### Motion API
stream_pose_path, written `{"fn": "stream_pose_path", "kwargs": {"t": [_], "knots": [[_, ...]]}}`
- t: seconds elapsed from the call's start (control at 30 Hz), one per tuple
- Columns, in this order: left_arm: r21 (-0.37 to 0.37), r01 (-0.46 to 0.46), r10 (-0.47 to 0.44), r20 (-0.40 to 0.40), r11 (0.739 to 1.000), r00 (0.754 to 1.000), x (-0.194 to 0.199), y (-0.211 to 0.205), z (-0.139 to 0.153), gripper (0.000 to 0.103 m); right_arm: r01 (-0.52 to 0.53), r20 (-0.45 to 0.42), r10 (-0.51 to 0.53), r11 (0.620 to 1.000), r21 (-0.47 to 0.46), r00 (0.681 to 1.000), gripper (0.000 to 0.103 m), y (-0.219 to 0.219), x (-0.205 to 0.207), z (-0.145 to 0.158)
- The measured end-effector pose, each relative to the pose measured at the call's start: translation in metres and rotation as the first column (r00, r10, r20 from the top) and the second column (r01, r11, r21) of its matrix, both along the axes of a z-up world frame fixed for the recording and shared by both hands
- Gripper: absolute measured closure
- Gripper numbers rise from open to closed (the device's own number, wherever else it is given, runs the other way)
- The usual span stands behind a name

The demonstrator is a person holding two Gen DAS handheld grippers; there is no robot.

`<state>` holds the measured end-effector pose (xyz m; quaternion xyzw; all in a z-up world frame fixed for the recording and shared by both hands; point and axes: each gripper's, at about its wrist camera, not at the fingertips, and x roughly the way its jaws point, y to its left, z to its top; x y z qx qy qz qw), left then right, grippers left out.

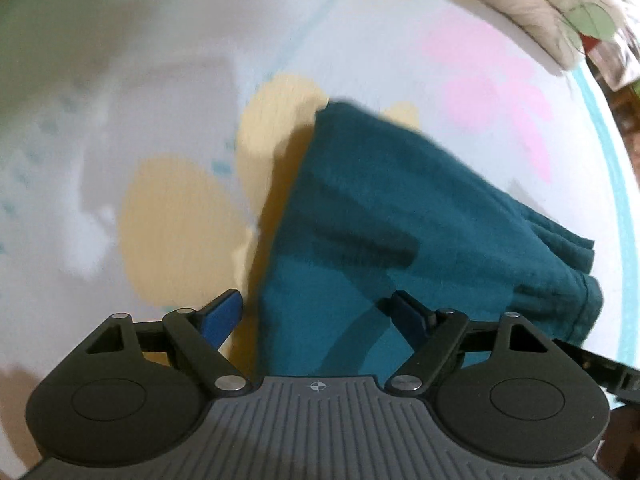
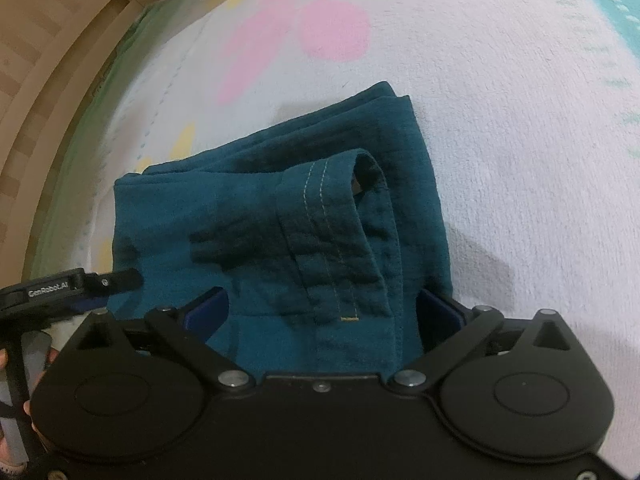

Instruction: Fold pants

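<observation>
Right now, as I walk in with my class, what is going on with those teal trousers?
A person holds a two-finger tool in each hand over a pair of teal pants lying on a pale blanket with pink and yellow shapes. The pants are already folded into a compact bundle, with a stitched hem on top. Both the left tool and the right tool are open above the cloth, gripping nothing.

Teal pants [image 2: 280, 216] lay folded into a compact, layered bundle on a pale flowered blanket [image 2: 500, 120], a stitched hem (pale double seam) turned over on top, stacked edges showing along one side.
</observation>
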<state>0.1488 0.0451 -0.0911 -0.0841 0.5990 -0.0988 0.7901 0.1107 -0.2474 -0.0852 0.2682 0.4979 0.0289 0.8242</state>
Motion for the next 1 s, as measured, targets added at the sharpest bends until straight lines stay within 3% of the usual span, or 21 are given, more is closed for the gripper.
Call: {"fn": "stream_pose_path", "kwargs": {"t": [0.17,0.37,0.5,0.57,0.6,0.63,0.67,0.7,0.73,0.8,1.0], "knots": [[-0.072,0.015,-0.016,-0.011,0.997,1.000,0.006,0.003,-0.004,0.021,-0.001,0.004,0.001,1.000,0.010,1.000,0.000,-0.006,0.001,0.001],[-0.081,0.100,-0.099,0.009,0.992,0.995,0.012,-0.018,-0.005,0.020,0.009,0.016,-0.010,0.999,0.035,1.000,0.000,-0.014,0.001,0.002],[-0.136,0.090,-0.089,0.013,0.987,0.996,0.020,-0.015,-0.011,0.020,0.037,0.041,-0.040,0.996,0.077,0.998,0.000,-0.024,0.001,0.001],[-0.152,0.073,-0.070,0.020,0.986,0.997,0.017,-0.012,-0.009,0.028,0.042,0.055,-0.047,0.995,0.085,0.997,0.002,-0.028,0.001,0.002],[-0.132,0.067,-0.064,0.028,0.989,0.998,0.015,-0.012,-0.008,0.045,0.036,0.056,-0.040,0.997,0.071,0.998,0.013,-0.028,0.001,0.003],[-0.087,0.063,-0.059,0.043,0.994,0.997,0.012,-0.012,-0.006,0.053,0.026,0.056,-0.028,0.999,0.037,0.998,0.042,-0.027,0.001,0.005],[-0.054,0.064,-0.061,0.055,0.996,0.997,0.010,-0.014,-0.005,0.067,0.014,0.062,-0.013,1.000,-0.012,0.998,0.058,-0.024,0.001,0.008],[-0.029,0.065,-0.063,0.067,0.997,0.996,0.007,-0.015,-0.003,0.076,-0.002,0.063,0.004,0.999,-0.035,0.998,0.071,-0.022,0.001,0.010],[-0.020,0.068,-0.067,0.079,0.997,0.995,0.004,-0.016,-0.001,0.079,-0.012,0.066,0.013,1.000,-0.011,0.998,0.080,-0.021,0.000,0.010],[-0.018,0.081,-0.079,0.118,0.997,0.990,-0.002,-0.017,0.007,0.093,-0.027,0.079,0.028,1.000,-0.011,0.996,0.080,-0.018,-0.002,0.014],[-0.037,0.088,-0.076,0.259,0.995,0.963,-0.019,-0.013,0.041,0.094,-0.051,0.209,0.066,0.996,-0.076,0.976,0.081,-0.009,-0.016,0.050]]}}
